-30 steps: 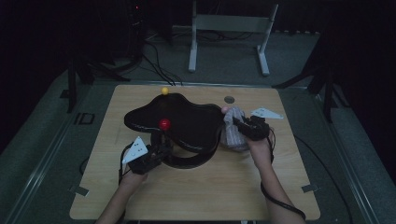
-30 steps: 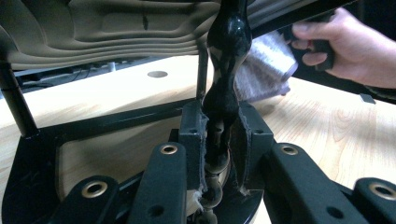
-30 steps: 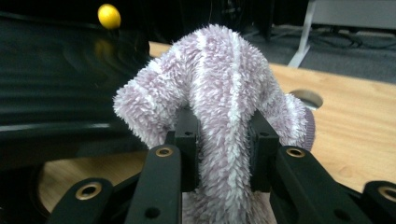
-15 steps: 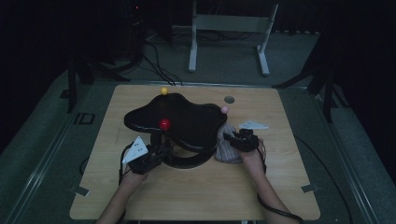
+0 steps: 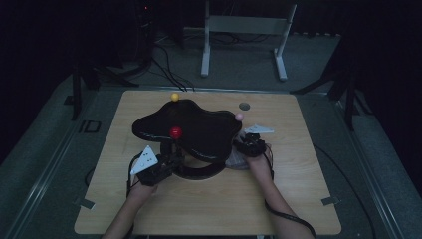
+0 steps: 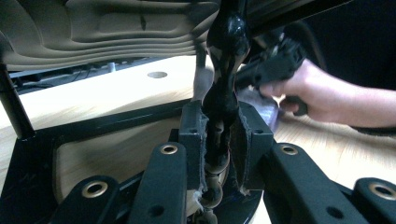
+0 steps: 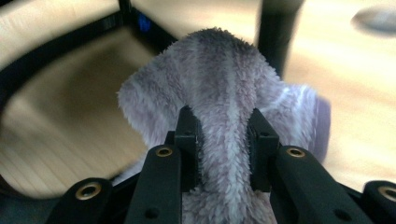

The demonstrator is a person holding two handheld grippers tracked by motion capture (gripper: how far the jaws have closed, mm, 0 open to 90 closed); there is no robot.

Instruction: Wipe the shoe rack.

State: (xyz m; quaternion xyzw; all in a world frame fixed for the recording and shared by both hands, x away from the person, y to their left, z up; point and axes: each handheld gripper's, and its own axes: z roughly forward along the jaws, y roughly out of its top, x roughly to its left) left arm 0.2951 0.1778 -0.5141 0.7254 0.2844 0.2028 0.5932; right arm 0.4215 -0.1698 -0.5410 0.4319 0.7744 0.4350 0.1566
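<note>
A glossy black stand with a blob-shaped top (image 5: 199,127) and a ring base (image 5: 199,173) sits on the wooden table (image 5: 298,189). A red ball (image 5: 175,132), a yellow ball (image 5: 174,96) and a pink ball (image 5: 239,116) sit at its edges. My left gripper (image 5: 171,158) is shut on the stand's turned black post (image 6: 224,93) under the red ball; the pads (image 6: 194,135) clamp it from both sides. My right gripper (image 5: 244,149) is shut on a fluffy pale purple cloth (image 7: 224,79) low at the stand's right side, beside a black leg (image 7: 275,28).
A round hole (image 5: 244,106) marks the table's far side. A white frame (image 5: 244,35) and cables lie on the dark floor beyond. The person's right hand (image 6: 317,93) shows in the left gripper view behind the post. Bare wood spreads in front.
The right gripper has come down and toward the person with the cloth, from beside the stand's top to low by its right edge. The left gripper has stayed on the post.
</note>
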